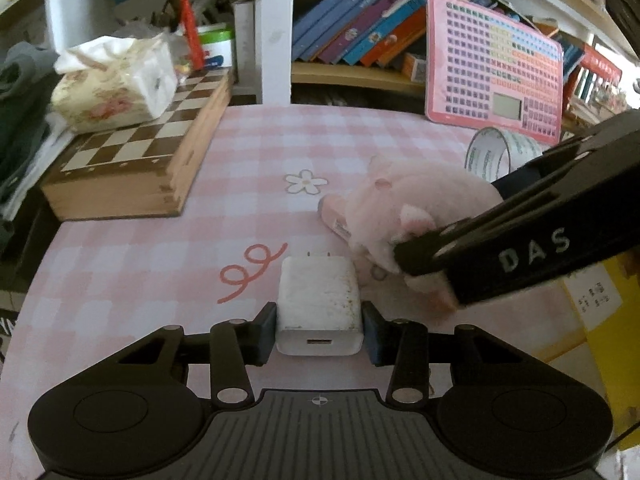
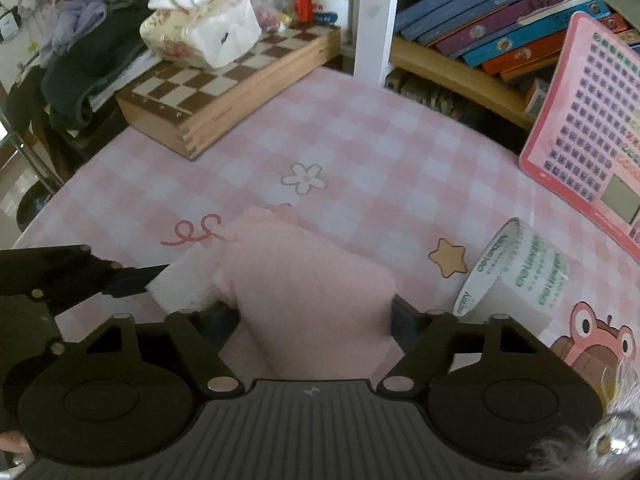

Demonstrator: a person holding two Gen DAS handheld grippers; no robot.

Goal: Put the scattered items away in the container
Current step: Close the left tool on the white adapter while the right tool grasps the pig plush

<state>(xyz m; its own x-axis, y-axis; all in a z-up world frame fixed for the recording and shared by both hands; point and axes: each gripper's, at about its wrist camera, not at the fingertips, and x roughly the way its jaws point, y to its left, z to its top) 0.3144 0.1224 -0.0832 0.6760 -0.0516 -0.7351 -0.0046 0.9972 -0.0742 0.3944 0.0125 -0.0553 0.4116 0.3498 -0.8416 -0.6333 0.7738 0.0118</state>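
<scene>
A white plug charger (image 1: 320, 300) lies on the pink checked tablecloth (image 1: 160, 264), and my left gripper (image 1: 320, 320) is shut on it, one pad pressed against each side. Just right of it is a pink plush toy (image 1: 420, 192). My right gripper (image 2: 314, 316) is shut on the plush toy (image 2: 304, 280), whose body bulges up between the jaws. One of its black fingers (image 1: 520, 248) crosses the left wrist view from the right. In the right wrist view the charger (image 2: 180, 284) shows at the left, with one finger of the left gripper (image 2: 120, 280) against it.
A roll of printed tape (image 2: 516, 276) lies right of the plush. A wooden chess box (image 1: 132, 160) with a tissue pack (image 1: 116, 80) on it stands far left. A pink learning board (image 1: 496, 68) leans on the bookshelf (image 1: 360, 76). A yellow box (image 1: 612, 320) sits at the right edge.
</scene>
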